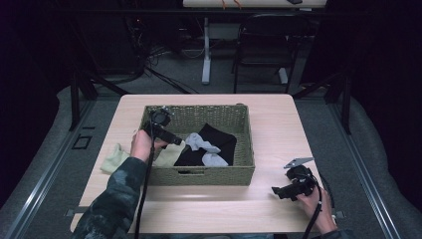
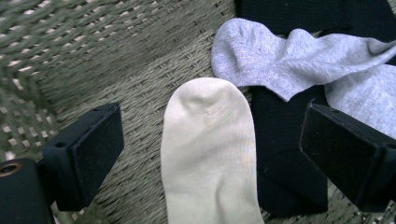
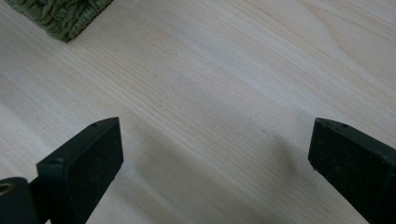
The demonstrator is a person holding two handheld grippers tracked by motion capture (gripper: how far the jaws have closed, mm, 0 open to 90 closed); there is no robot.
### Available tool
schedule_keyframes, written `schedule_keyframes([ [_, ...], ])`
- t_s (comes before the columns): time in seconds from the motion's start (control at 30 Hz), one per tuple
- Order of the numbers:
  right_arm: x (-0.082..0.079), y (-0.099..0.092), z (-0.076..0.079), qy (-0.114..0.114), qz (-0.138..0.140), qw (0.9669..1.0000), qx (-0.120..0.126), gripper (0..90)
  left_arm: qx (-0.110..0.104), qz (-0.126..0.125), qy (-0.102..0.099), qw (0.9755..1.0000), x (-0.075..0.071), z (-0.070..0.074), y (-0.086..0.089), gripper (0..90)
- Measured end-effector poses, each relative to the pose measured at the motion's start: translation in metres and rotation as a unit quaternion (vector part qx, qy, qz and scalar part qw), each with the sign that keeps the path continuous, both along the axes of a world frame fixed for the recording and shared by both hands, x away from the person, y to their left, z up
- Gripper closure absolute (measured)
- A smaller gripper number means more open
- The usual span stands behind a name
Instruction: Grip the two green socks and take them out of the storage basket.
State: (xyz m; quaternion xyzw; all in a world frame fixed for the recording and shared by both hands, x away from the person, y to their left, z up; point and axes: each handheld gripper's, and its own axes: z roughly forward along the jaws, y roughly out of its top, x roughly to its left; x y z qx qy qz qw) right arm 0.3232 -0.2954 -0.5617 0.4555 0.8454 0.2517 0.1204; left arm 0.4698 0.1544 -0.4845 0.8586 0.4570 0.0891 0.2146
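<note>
A woven olive-green basket [image 1: 199, 175] sits in the middle of a pale wooden table [image 1: 278, 129], and everything here is placed relative to that basket. A person holds a two-jaw gripper in each hand.

The left gripper [image 2: 210, 149] reaches down inside the basket at its left end. Its jaws stand wide apart and press on nothing. Between them lies the toe end of a cream sock [image 2: 208, 149], flat on the basket's woven floor; in the high view the sock [image 1: 169, 155] drapes over the basket's left wall, with its other end outside on the table. Just beside the cream toe, toward the basket's middle, a black cloth [image 2: 280, 154] lies under a pair of crumpled grey socks [image 2: 299, 60].

The right gripper [image 3: 212, 163] hovers over bare table, outside the basket's front right corner, jaws wide open and empty.

The step in hand looks like taking hold of the cream sock. To do it well, the left gripper should probably sink until both pads straddle the toe, then close on the cream fabric alone (the black cloth lies close to one jaw and could be pinched along with it). A grip back from the very tip seems safer against slipping.
</note>
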Motion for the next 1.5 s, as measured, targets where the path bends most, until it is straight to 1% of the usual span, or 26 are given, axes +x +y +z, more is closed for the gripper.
schedule_keyframes([
  [0.1,0.000,0.000,0.000,0.000,0.000,1.0000,0.003,2.4,0.003,0.000,0.003,1.0000,0.003,-0.006,-0.005,7.3],
  [0.2,0.000,0.000,0.000,0.000,0.001,1.0000,0.002,2.4,0.011,0.002,0.009,0.9999,0.007,-0.011,-0.009,6.9],
  [0.27,0.000,0.000,0.000,0.000,0.001,1.0000,0.000,2.4,0.010,-0.001,0.016,0.9998,0.009,-0.015,-0.011,7.5],
  [0.3,0.000,0.000,0.000,-0.001,0.000,1.0000,-0.001,2.4,0.015,-0.001,0.016,0.9998,0.010,-0.017,-0.013,7.5],
  [0.33,0.000,0.000,0.000,0.000,0.002,1.0000,-0.001,2.4,0.014,-0.001,0.018,0.9997,0.011,-0.019,-0.014,7.6],
  [0.43,0.000,0.000,0.000,-0.001,0.000,1.0000,0.002,2.4,0.018,-0.005,0.026,0.9995,0.014,-0.024,-0.016,9.8],
  [0.57,0.000,0.000,0.000,-0.001,0.001,1.0000,-0.001,2.4,0.021,-0.012,0.040,0.9989,0.016,-0.031,-0.021,13.3],
  [0.67,0.000,0.000,0.000,-0.001,0.001,1.0000,-0.001,2.4,0.041,-0.019,0.051,0.9977,0.018,-0.035,-0.026,16.1],
  [0.7,0.000,0.000,0.000,-0.001,0.001,1.0000,-0.001,2.4,0.050,-0.019,0.056,0.9970,0.018,-0.037,-0.027,18.7],
  [0.73,0.000,0.000,0.000,-0.001,0.001,1.0000,-0.001,2.4,0.053,-0.018,0.057,0.9968,0.019,-0.038,-0.028,20.8],
  [0.83,0.000,0.000,0.000,-0.001,0.001,1.0000,-0.001,2.4,0.071,-0.023,0.073,0.9945,0.020,-0.043,-0.030,24.3],
  [0.87,0.000,0.000,0.000,-0.001,0.000,1.0000,-0.002,2.4,0.074,-0.023,0.076,0.9941,0.020,-0.044,-0.030,28.3],
  [0.93,0.000,0.000,0.001,-0.002,0.000,1.0000,-0.001,2.4,0.072,-0.023,0.080,0.9940,0.021,-0.044,-0.029,38.7],
  [1.0,0.000,0.000,0.001,-0.002,0.000,1.0000,-0.002,2.4,0.069,-0.025,0.090,0.9932,0.021,-0.047,-0.028,53.5],
  [1.03,0.000,0.000,0.000,-0.001,0.001,1.0000,-0.002,2.4,0.070,-0.026,0.093,0.9929,0.021,-0.047,-0.028,60.2],
  [1.1,0.000,0.000,0.001,-0.002,0.001,1.0000,-0.001,2.4,0.072,-0.029,0.091,0.9928,0.021,-0.046,-0.028,72.8],
  [1.17,0.000,0.000,0.001,-0.002,0.000,1.0000,-0.001,2.5,0.065,-0.029,0.082,0.9941,0.020,-0.043,-0.026,82.8],
  [1.23,0.000,0.000,0.001,-0.002,0.000,1.0000,-0.001,2.5,0.061,-0.029,0.077,0.9947,0.019,-0.039,-0.024,84.9],
  [1.33,0.000,-0.001,0.001,-0.003,-0.001,1.0000,-0.004,2.5,0.050,-0.031,0.067,0.9960,0.016,-0.030,-0.018,85.5],
  [1.37,0.000,0.000,0.001,-0.003,-0.001,1.0000,-0.001,2.5,0.043,-0.030,0.061,0.9968,0.015,-0.026,-0.016,85.5],
  [1.5,0.000,0.000,0.001,-0.002,0.000,1.0000,-0.002,2.5,0.030,-0.033,0.046,0.9979,0.010,-0.008,-0.008,85.6],
])
